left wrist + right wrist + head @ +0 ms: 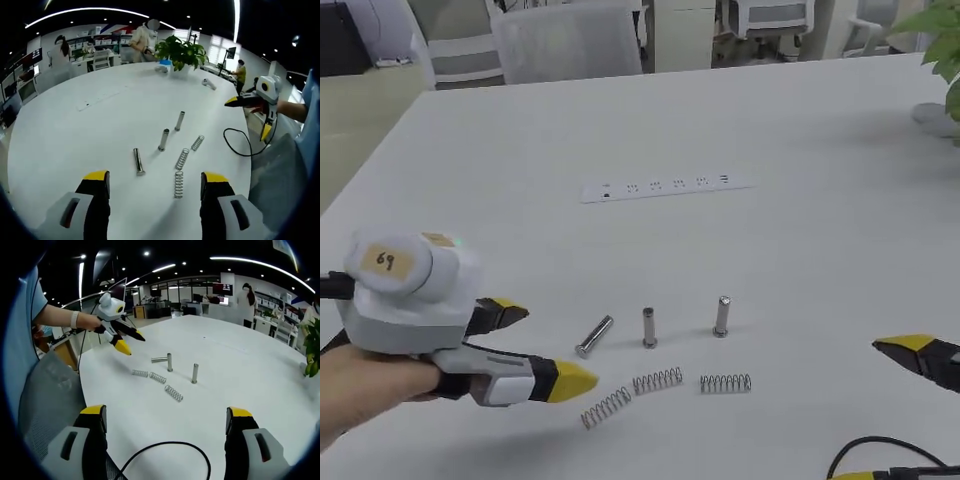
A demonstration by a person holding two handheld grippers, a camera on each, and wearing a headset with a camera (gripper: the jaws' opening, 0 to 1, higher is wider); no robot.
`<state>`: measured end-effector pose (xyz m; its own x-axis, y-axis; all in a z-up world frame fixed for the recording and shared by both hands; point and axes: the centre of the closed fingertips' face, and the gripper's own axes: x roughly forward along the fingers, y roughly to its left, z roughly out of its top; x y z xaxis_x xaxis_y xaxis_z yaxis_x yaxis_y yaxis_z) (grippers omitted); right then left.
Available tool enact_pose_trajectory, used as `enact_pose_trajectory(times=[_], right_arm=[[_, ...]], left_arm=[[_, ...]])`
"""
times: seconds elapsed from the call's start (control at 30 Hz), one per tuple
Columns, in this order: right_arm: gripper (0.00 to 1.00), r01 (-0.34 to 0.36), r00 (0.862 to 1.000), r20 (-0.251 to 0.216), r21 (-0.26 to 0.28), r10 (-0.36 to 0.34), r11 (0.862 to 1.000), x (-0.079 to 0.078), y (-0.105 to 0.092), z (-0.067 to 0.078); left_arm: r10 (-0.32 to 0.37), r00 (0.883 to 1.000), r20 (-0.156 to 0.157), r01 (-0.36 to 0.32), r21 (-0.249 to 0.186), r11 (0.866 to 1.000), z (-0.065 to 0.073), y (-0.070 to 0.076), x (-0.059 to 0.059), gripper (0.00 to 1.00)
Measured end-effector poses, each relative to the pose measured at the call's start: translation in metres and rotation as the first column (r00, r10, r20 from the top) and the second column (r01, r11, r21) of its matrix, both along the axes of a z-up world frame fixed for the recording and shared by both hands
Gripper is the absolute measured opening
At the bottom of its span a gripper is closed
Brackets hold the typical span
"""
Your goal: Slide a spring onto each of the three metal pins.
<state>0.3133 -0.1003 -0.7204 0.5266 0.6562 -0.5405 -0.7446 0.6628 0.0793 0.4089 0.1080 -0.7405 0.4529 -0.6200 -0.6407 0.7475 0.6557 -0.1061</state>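
Since the three springs [657, 381] are thin open coils of wire, they probably weigh almost nothing, roll at a nudge and flatten if pinched hard. A light hold across the coils near one end, leaving the other end free to meet a pin, looks soundest. They lie in a loose row on the white counter [800, 230], just nearer the person than the three pins [649, 327]. Those pins look like smooth, stiff polished metal, likely slippery and easy to topple. Two stand upright, apart from each other, and the third pin [594, 336] lies on its side at the left end. The left tool [550, 345] hovers with its jaws spread wide, holding nothing, its tips near the leftmost spring [606, 407]. The right tool [875, 410] is likewise spread and empty, off to the right. A yellow sticker [385, 261] on the left tool reads "69". The power strip [665, 186] farther back bears no writing I can make out.
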Motion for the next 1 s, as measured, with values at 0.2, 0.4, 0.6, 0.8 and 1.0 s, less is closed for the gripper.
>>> enact_pose_trajectory(times=[0.2, 0.4, 0.6, 0.8, 1.0], right_arm=[[0.98, 0.008, 1.0, 0.007, 0.002, -0.008, 1.0, 0.004, 0.0, 0.001], [0.98, 0.005, 1.0, 0.005, 0.0, -0.005, 1.0, 0.003, 0.002, -0.002], [0.98, 0.004, 1.0, -0.002, 0.002, -0.004, 1.0, 0.003, 0.004, -0.004], [0.98, 0.003, 1.0, -0.008, 0.001, -0.003, 1.0, 0.002, 0.004, -0.006], [0.98, 0.008, 1.0, -0.016, -0.002, -0.008, 1.0, 0.0, 0.001, -0.009]], left_arm=[[-0.013, 1.0, -0.018, 0.014, 0.022, 1.0, -0.014, -0.005, 0.008, 0.65], [-0.014, 1.0, -0.02, 0.015, 0.034, 0.999, -0.019, -0.01, 0.016, 0.61], [-0.003, 1.0, -0.01, 0.004, 0.062, 0.998, -0.021, -0.014, 0.026, 0.51], [0.014, 1.0, -0.024, -0.012, 0.09, 0.996, -0.026, -0.015, 0.038, 0.48], [0.02, 0.999, -0.028, -0.017, 0.103, 0.995, -0.025, -0.018, 0.045, 0.42]])
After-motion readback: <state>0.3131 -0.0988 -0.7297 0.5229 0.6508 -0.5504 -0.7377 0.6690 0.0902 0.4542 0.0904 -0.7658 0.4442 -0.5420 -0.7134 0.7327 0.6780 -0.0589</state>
